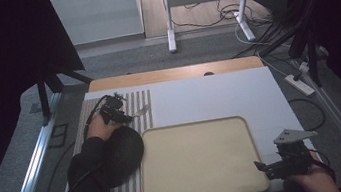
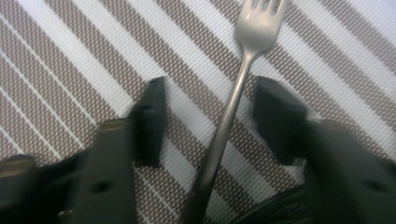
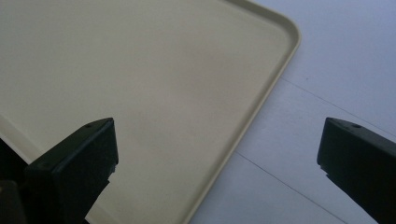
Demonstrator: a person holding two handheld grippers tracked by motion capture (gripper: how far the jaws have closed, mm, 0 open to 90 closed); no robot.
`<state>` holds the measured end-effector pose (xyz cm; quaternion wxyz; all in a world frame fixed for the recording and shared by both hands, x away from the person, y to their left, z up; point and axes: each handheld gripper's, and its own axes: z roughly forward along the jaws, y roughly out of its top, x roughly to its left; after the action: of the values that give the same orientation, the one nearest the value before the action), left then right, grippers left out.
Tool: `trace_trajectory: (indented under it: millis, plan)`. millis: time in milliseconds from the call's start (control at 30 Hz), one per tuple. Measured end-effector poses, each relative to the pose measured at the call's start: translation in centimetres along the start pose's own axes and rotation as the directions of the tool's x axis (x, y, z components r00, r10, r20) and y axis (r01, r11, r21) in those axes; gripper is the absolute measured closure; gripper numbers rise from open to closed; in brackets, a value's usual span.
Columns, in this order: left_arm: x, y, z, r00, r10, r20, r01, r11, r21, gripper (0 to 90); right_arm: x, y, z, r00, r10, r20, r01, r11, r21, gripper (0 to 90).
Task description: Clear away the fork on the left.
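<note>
A metal fork [image 2: 257, 32] lies on a brown-and-white striped placemat [image 2: 70, 70], tines pointing away from me. My left gripper [image 2: 212, 93] is lowered over it, one jaw on each side of the handle. There is a gap on both sides, so the pads do not press it. In the high view this gripper [image 1: 125, 115] is at the placemat's [image 1: 141, 97] far end, beside the fork [image 1: 142, 111]. My right gripper [image 3: 219, 128] stands wide open and holds nothing. It hovers over the near right corner of a beige tray [image 3: 140, 70]; the high view shows it [image 1: 265, 168] at the tray's [image 1: 197, 158] right edge.
A white cover [image 1: 219, 94] lies on the wooden table, with the tray in its near middle. A dark round shape [image 1: 123, 150] sits by the left forearm on the placemat; I cannot tell what it is. Cables and a power strip [image 1: 299, 84] lie on the floor to the right.
</note>
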<state>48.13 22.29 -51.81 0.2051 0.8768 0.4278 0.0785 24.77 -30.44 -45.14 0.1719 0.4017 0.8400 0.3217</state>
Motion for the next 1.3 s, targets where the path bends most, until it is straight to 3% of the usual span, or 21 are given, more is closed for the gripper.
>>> trace_trajectory:
  millis: [67, 100, 267, 300, 333, 400, 467, 700, 867, 1000, 1100, 1233, 1300]
  plan:
    - [0.1, 0.1, 0.0, 0.9999, 0.015, -0.002, -0.015, 0.9999, -0.004, 72.7, 0.0, 0.0, 0.0, 1.0000, 0.002, -0.001, -0.002, 1.000, 0.000, 0.0]
    - [0.3, 0.1, 0.0, 0.9997, 0.019, 0.016, -0.019, 0.9998, -0.008, 81.2, 0.0, 0.0, 0.0, 1.0000, 0.001, -0.001, -0.001, 1.000, -0.001, 0.0]
    - [0.6, 0.2, 0.0, 0.9987, 0.032, 0.040, -0.032, 0.9995, 0.000, 85.7, 0.0, 0.0, 0.0, 1.0000, 0.003, -0.001, -0.003, 1.000, -0.002, 0.0]
    - [0.6, 0.3, -0.1, 0.9976, 0.060, 0.035, -0.061, 0.9981, 0.013, 85.9, 0.0, 0.0, 0.0, 1.0000, 0.003, -0.001, -0.003, 1.000, -0.003, 0.0]
    - [0.6, 0.3, -0.1, 0.9976, 0.060, 0.035, -0.061, 0.9981, 0.013, 86.0, 0.0, 0.0, 0.0, 1.0000, 0.003, 0.000, -0.003, 1.000, -0.002, 0.0]
    - [0.7, 0.6, -0.1, 0.9970, 0.074, 0.024, -0.074, 0.9967, 0.033, 86.0, 0.0, 0.0, 0.0, 1.0000, 0.003, 0.000, -0.003, 1.000, -0.003, 0.0]
    - [0.7, 0.7, -0.3, 0.9949, 0.097, -0.028, -0.095, 0.9939, 0.055, 86.1, 0.0, 0.0, 0.0, 1.0000, 0.004, 0.000, -0.004, 1.000, -0.003, 0.0]
    - [2.1, 0.5, -1.5, 0.9856, 0.122, -0.117, -0.110, 0.9886, 0.103, 86.1, -0.1, 0.0, 0.0, 1.0000, 0.005, 0.000, -0.005, 1.000, -0.002, 0.0]
    - [2.8, -0.2, -2.6, 0.9849, 0.105, -0.138, -0.090, 0.9897, 0.111, 86.1, -0.1, 0.0, 0.0, 1.0000, 0.005, -0.001, -0.005, 1.000, -0.004, 0.0]
    - [3.3, -0.7, -4.0, 0.9896, 0.060, -0.131, -0.048, 0.9946, 0.092, 86.0, 0.0, 0.0, 0.0, 1.0000, 0.004, 0.000, -0.004, 1.000, -0.003, 0.0]
    - [3.3, -1.2, -4.9, 0.9956, -0.004, -0.094, 0.011, 0.9976, 0.069, 86.0, 0.0, 0.0, 0.0, 1.0000, 0.004, 0.001, -0.004, 1.000, -0.003, 0.0]
    - [3.0, -1.6, -5.3, 0.9978, -0.020, -0.063, 0.024, 0.9976, 0.064, 86.0, 0.0, 0.0, 0.0, 1.0000, 0.004, 0.001, -0.004, 1.000, -0.004, 0.0]
    - [2.8, -2.1, -5.8, 0.9980, -0.057, -0.026, 0.058, 0.9975, 0.041, 86.0, 0.0, 0.0, 0.0, 1.0000, 0.002, 0.002, -0.002, 1.000, -0.003, 0.0]
